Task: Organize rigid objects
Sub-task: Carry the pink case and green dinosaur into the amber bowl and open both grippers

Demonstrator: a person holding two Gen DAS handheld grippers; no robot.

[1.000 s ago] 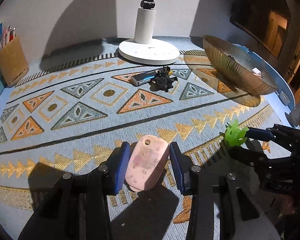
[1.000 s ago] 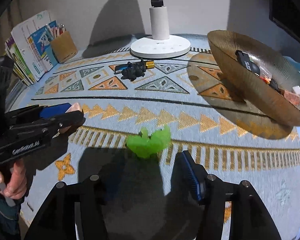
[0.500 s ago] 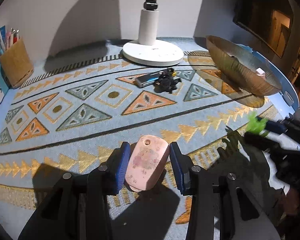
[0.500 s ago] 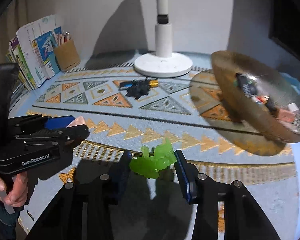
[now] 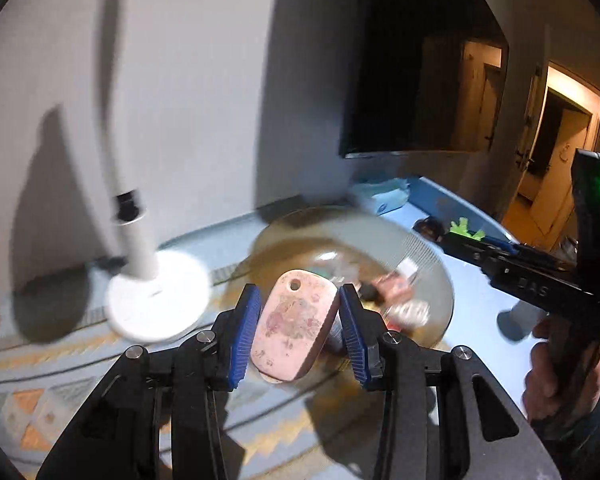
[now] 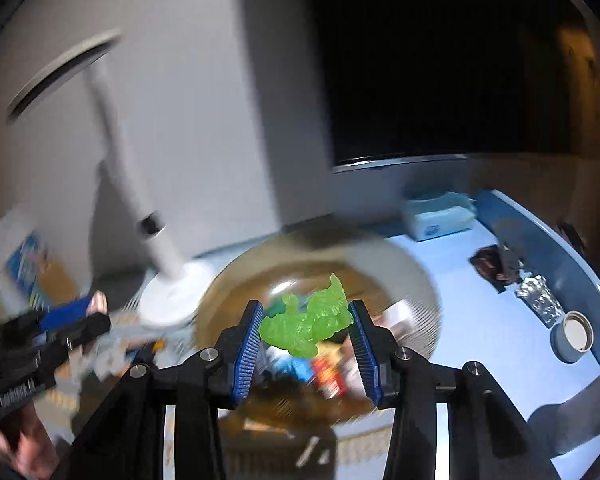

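The pink tag (image 5: 294,326) and green toy (image 6: 306,322), each now clamped in its claw and lifted off the mat, hang just before the bowl (image 6: 416,280), ready to drop in.

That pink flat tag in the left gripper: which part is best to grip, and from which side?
Grip the pink tag across its two long edges, near the wide end away from the hole, coming in along its length. It is a flat oval, so the straighter sides suit the pads, as the left gripper holds it now.
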